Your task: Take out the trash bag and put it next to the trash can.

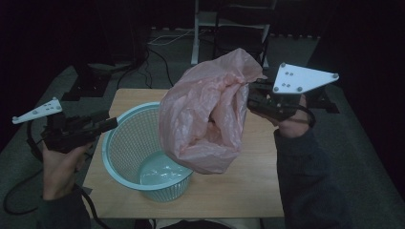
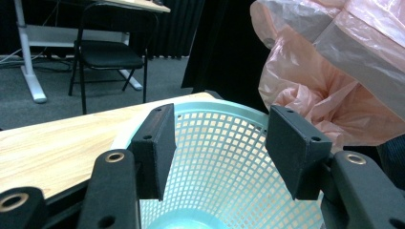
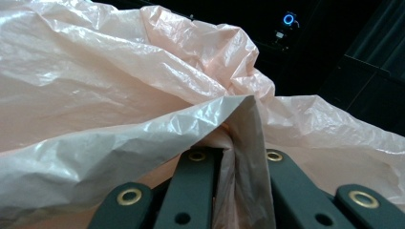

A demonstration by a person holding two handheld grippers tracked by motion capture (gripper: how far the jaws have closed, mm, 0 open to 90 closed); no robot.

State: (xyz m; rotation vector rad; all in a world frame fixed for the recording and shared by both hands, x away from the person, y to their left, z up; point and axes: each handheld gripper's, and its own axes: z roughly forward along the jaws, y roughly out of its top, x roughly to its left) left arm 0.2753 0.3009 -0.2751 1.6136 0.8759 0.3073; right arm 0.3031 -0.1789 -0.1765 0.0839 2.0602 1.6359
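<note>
A pink plastic bag [image 1: 210,114] hangs in the air above the table [image 1: 248,186], its mouth open and facing the camera in the high view, its lower bulge overlapping the 3 o'clock side of the basket's rim. The right gripper [image 1: 252,98] holds it at the bag's 3 o'clock edge: in the right gripper view the two black jaws stand pressed together with a fold of the thin film [image 3: 241,143] pinched between them, so this gripper is closed on the bag. The film is crumpled and translucent; no print, brand or label can be read on it. Below and toward 9 o'clock of the bag stands a pale turquoise mesh basket [image 1: 133,143], upright on the wooden table, its solid bottom visible through the open top. The left gripper [image 1: 112,124] is at the basket's 9 o'clock rim, held level and pointing toward the basket; in the left gripper view its jaws stand wide apart with the basket's lattice wall [image 2: 219,157] seen between them and nothing pressed by the pads [image 2: 155,148], so it is open. Whether a jaw touches the rim cannot be told. A grey three-cornered plate [image 1: 301,78] tops the right gripper. Beyond the table, at 12 o'clock, a dark folding chair [image 2: 107,55] stands on grey carpet. No writing is legible anywhere.
</note>
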